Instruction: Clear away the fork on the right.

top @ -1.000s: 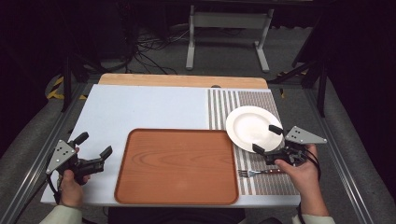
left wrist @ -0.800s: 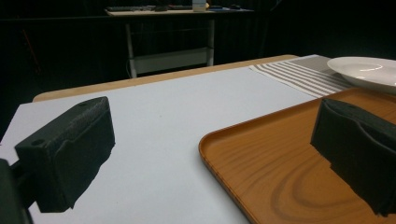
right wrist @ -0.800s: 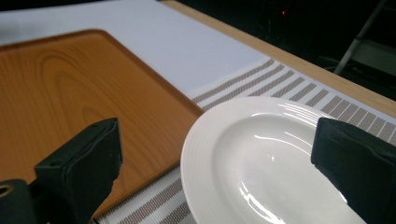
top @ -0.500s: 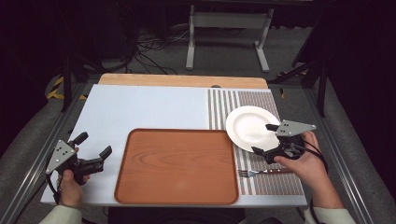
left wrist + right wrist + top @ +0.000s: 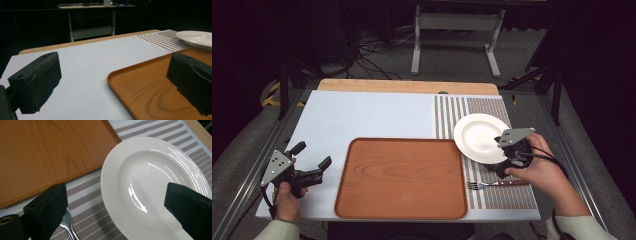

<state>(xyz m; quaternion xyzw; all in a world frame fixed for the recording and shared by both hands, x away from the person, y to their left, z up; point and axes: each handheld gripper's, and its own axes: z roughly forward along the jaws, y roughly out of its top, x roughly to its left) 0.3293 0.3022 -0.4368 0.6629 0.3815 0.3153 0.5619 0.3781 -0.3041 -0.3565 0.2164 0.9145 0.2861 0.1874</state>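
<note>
Right gripper [image 5: 502,159] held low at near rim of white plate [image 5: 482,137], jaws spread wide and gripping nothing. In right gripper view, one jaw over plate's bowl, the other over striped placemat [image 5: 85,200], plate's rim lying in the gap between. Fork [image 5: 497,184] just behind on placemat, its tines [image 5: 66,222] peeking beside the mat-side jaw. Wooden tray [image 5: 402,177] just beyond plate's edge, toward left hand. Left gripper [image 5: 309,165] well apart across tray, resting on pale blue tabletop [image 5: 367,112], jaws likewise wide apart and empty; in left gripper view, one jaw over tabletop, the other over tray's corner [image 5: 140,85], plate [image 5: 196,38] far off ahead.
</note>
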